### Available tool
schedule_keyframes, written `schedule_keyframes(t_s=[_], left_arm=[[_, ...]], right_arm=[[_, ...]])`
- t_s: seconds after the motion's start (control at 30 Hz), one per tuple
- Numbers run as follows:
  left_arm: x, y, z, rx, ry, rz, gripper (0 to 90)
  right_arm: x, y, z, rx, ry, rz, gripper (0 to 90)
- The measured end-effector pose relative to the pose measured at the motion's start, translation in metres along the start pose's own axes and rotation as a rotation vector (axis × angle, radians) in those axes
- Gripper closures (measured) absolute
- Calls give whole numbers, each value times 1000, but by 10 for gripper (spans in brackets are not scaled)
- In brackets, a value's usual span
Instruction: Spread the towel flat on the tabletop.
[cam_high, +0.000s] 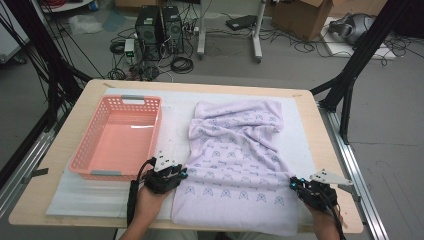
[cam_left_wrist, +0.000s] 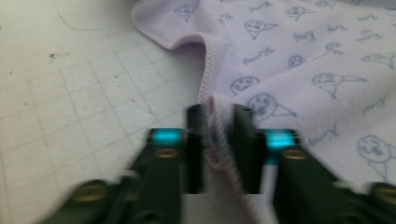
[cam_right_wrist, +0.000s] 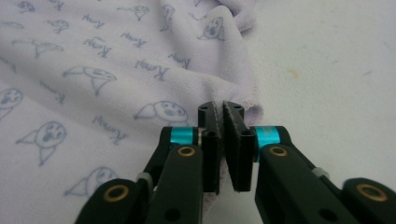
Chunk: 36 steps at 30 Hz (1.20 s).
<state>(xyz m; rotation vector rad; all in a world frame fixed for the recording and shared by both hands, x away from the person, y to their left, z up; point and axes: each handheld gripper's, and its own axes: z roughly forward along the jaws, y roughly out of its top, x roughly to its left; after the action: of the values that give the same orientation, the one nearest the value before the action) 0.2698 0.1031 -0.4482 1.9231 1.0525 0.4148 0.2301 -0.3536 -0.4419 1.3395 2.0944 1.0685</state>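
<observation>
I have the lilac towel lying on the white mat at the right half of the table, its near part spread flat and its far part bunched into folds, so I can't read how the far edge runs under them. Its near hem reaches the table's front edge, and the picture cuts it off there.

My left gripper sits at the towel's left edge; in the left gripper view its jaws are drawn in narrow with the stitched hem pinched between them. That view is blurred low down, so the gripper body is hard to make out.

My right gripper is at the towel's right edge, near the front. In the right gripper view the jaws are pressed nearly together on a thin fold of the towel, and the cloth behind the pads is hidden.

Left of the towel, apart from it, stands the pink basket on the mat, just beyond my left hand.
</observation>
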Motion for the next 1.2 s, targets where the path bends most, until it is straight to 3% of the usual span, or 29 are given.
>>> schedule_keyframes(t_s=[0.03, 0.13, 0.27, 0.4, 0.53, 0.6, 0.63, 0.67, 0.7, 0.73, 0.8, 0.97, 1.2], left_arm=[[-1, -2, -2, -3, -12, -4, 567], [-3, -9, -10, 11, -37, 0, 503], [-7, -19, -23, 17, -51, 5, 482], [-9, -28, -32, 34, -57, -2, 485], [-12, -34, -37, 28, -62, -2, 505], [-16, -37, -38, 16, -50, 7, 514], [-19, -39, -39, 11, -27, 30, 530], [-21, -40, -40, 12, 2, 59, 625], [-21, -39, -41, 23, -26, 38, 750], [-23, -39, -42, 35, -26, 38, 871], [-27, -41, -47, 38, -21, 30, 880], [-32, -54, -67, 31, -49, -8, 881], [-51, -69, -96, 19, -77, 6, 881]], right_arm=[[0, -1, -1, -9, -3, 18, 687], [-1, -7, -10, -17, -5, 45, 600], [1, -17, -28, -29, -2, 49, 548], [9, -27, -37, 2, 22, 30, 549], [14, -31, -37, 21, 35, 13, 572], [16, -36, -36, 53, 36, -2, 603], [17, -38, -36, 60, 26, -13, 615], [19, -39, -37, 56, 17, -16, 679], [19, -40, -39, 60, 32, -20, 828], [20, -41, -40, 63, 60, -24, 868], [24, -43, -44, 67, 43, -38, 881], [24, -56, -63, 75, 73, -33, 885], [33, -68, -83, 92, 130, -46, 885]])
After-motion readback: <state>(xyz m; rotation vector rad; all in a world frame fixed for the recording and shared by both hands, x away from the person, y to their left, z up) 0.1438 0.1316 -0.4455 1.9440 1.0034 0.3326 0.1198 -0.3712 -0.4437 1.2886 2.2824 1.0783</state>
